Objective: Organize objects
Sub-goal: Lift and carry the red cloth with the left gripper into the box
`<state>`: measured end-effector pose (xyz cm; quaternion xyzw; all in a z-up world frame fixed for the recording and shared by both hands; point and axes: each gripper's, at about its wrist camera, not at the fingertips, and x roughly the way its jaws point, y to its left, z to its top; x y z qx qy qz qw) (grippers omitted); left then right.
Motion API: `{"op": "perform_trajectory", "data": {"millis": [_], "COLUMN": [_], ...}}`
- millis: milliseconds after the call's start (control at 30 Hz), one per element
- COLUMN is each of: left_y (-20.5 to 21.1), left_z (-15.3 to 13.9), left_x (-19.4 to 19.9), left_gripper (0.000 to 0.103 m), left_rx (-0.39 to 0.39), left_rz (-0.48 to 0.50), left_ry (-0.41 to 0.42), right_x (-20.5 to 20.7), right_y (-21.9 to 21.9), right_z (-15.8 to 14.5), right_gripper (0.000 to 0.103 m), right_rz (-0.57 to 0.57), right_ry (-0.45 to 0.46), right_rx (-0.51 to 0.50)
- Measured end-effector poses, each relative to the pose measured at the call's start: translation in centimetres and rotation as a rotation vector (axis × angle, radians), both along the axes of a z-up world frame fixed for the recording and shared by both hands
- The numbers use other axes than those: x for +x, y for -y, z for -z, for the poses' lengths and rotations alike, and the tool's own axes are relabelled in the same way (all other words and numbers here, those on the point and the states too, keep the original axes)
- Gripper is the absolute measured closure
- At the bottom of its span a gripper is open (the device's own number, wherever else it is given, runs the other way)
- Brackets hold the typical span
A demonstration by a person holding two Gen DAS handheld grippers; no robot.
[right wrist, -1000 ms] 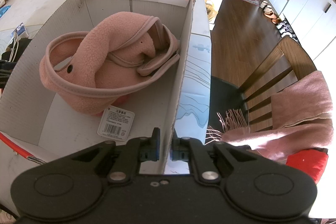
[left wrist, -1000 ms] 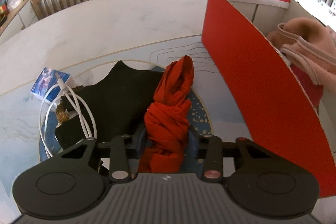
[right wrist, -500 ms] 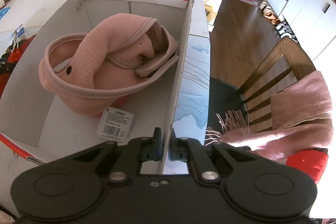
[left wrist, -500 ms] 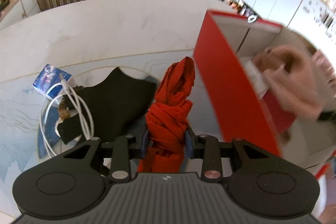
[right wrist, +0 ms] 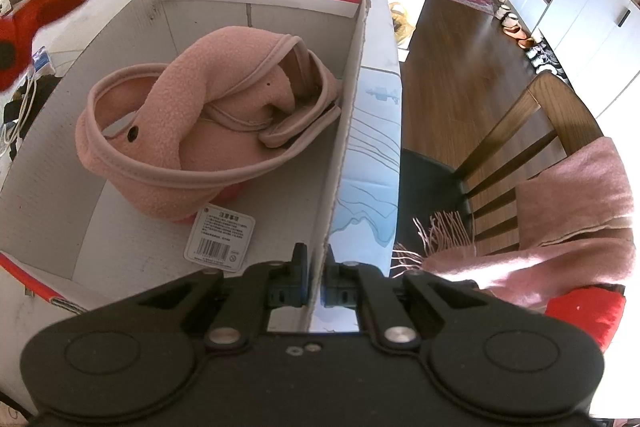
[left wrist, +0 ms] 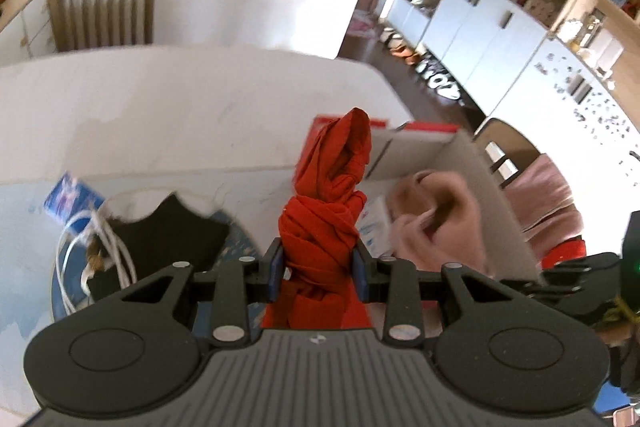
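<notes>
The left gripper [left wrist: 318, 273] had its fingers clamped on a twisted red cloth [left wrist: 324, 223], held clear above the bench [left wrist: 192, 115] with its loose top standing upright and its tail hanging below. The right gripper [right wrist: 316, 277] had its fingers pinched together on the near right wall of the cardboard box [right wrist: 344, 131], which sat on the bench at its right side.

The likely trouble was the hanging tail catching the box's red left rim on the way over, tipping or dragging the box. The pinch on the wall should resist that. A pink fleece garment [right wrist: 208, 123] already filled the box's far middle, so the free room lay along the near left floor beside the paper tag [right wrist: 220, 239]. A white cable [left wrist: 100, 247] and black cloth [left wrist: 168, 239] lay left, well apart.
</notes>
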<state>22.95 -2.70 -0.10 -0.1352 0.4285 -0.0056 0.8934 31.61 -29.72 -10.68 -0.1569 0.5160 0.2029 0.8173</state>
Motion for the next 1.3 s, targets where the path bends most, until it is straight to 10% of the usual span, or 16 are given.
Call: {"op": "perform_trajectory", "data": {"millis": [333, 1300], "left_y": [4.7, 13.5], "left_z": [-3.4, 4.0], "left_x": [4.3, 13.1], "left_gripper": [0.071, 0.07], "left_rx": [0.1, 0.43], "left_rz": [0.153, 0.505], "left_ry": [0.072, -0.075], "right_x": [0.1, 0.0], "right_y": [0.1, 0.0], "right_z": [0.1, -0.1], "right_gripper": [0.098, 0.098], "right_rz": [-0.004, 0.006], "right_ry": [0.0, -0.006], "right_rx": [0.005, 0.02]}}
